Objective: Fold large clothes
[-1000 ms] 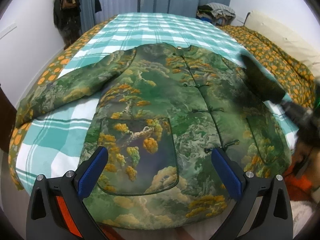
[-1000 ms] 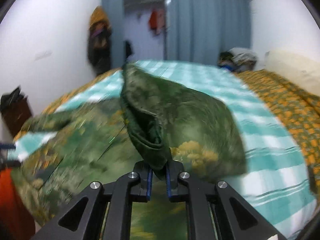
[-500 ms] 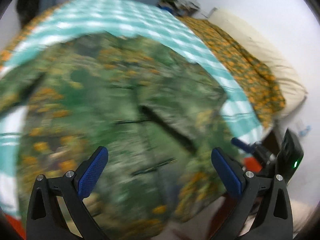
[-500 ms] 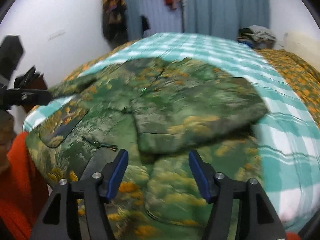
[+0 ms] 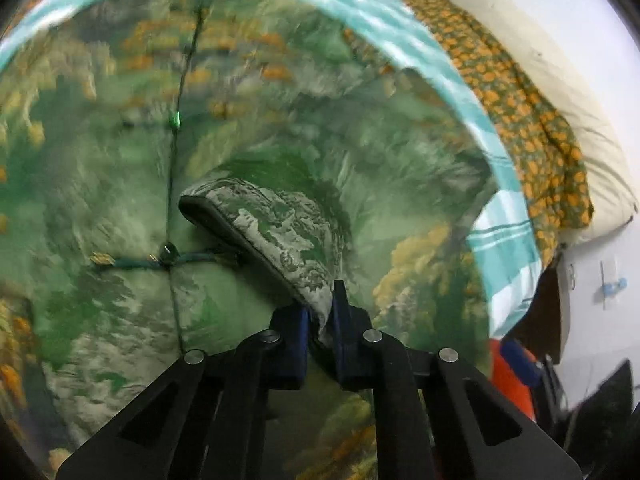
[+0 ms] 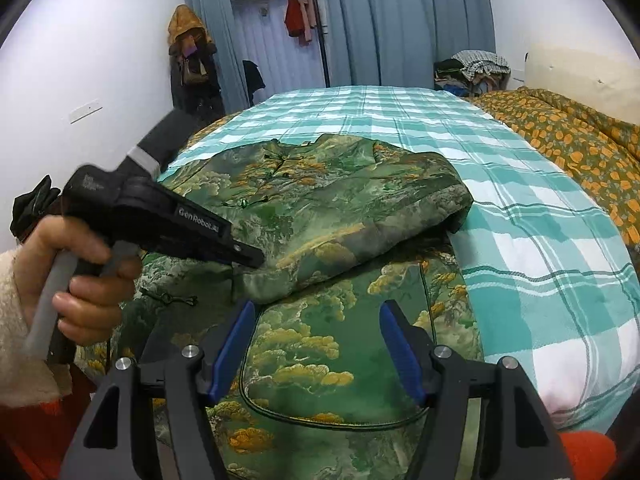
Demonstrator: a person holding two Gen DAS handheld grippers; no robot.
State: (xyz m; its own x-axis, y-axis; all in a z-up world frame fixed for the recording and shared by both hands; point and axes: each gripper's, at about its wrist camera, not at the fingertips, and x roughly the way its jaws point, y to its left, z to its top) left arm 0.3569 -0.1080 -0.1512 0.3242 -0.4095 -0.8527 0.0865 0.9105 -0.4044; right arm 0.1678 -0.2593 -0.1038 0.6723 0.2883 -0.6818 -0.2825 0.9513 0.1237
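You are working over a green landscape-print padded jacket (image 6: 320, 216) that is lying front-up on a bed (image 6: 520, 208) covered in a teal-and-white checked sheet. One sleeve (image 6: 360, 224) is lying folded across the jacket's chest, its cuff end (image 5: 280, 236) reaching the button line. Your left gripper (image 5: 320, 320) is pinching that cuff: its jaws have just been closing and are now pressing tight on the fabric edge, which is bunching up between the blue pads. In the right wrist view, your left hand (image 6: 76, 276), in a fleecy cream sleeve, is gripping the tool's handle at the jacket's front placket. Your right gripper (image 6: 316, 344) is hovering above the lower front of the jacket, over a patch pocket (image 6: 320, 360); its jaws are standing partly open with nothing between them, not touching the cloth. An orange-flowered quilt (image 6: 568, 140) is lying along the bed's far side, beside a cream pillow (image 5: 560, 92).
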